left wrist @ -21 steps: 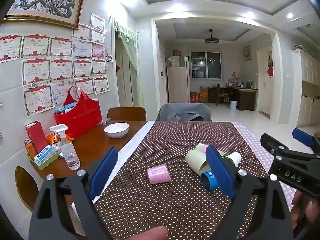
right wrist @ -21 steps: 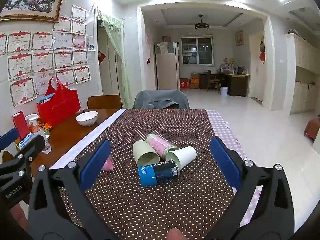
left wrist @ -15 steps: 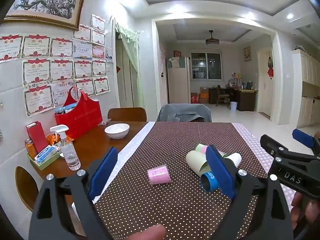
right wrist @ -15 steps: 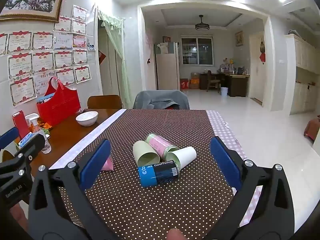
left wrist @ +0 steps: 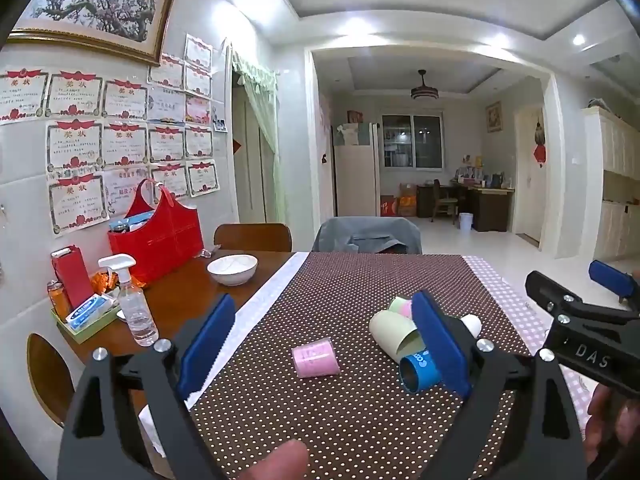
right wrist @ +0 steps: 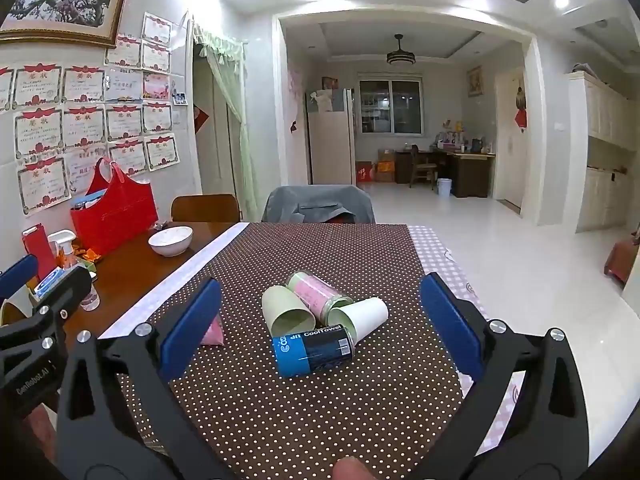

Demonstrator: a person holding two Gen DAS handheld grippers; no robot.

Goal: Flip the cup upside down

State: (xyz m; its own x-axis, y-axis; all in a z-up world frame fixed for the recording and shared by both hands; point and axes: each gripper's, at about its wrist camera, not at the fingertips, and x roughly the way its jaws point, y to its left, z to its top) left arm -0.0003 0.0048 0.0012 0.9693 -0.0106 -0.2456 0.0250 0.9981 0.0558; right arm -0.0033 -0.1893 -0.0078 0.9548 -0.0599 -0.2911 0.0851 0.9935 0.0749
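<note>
Left gripper point(left wrist: 324, 348): we see its fingers spread wide, holding nothing, above the bench point(left wrist: 360, 280).
Pink cup point(left wrist: 316, 359): lies between those fingers on the dotted cloth, apart from the others.
Cup cluster point(right wrist: 324, 316): we see several on their sides, touching.
Right gripper point(right wrist: 320, 328): fingers wide, empty.

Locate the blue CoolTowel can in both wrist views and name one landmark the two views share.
Left wrist: blue can lies lower right of centre, open end toward the camera, partly behind the left gripper's right finger.
Right wrist: blue can lies at centre, label up, ahead of the open right gripper.
Shared landmark: white bowl.
</note>
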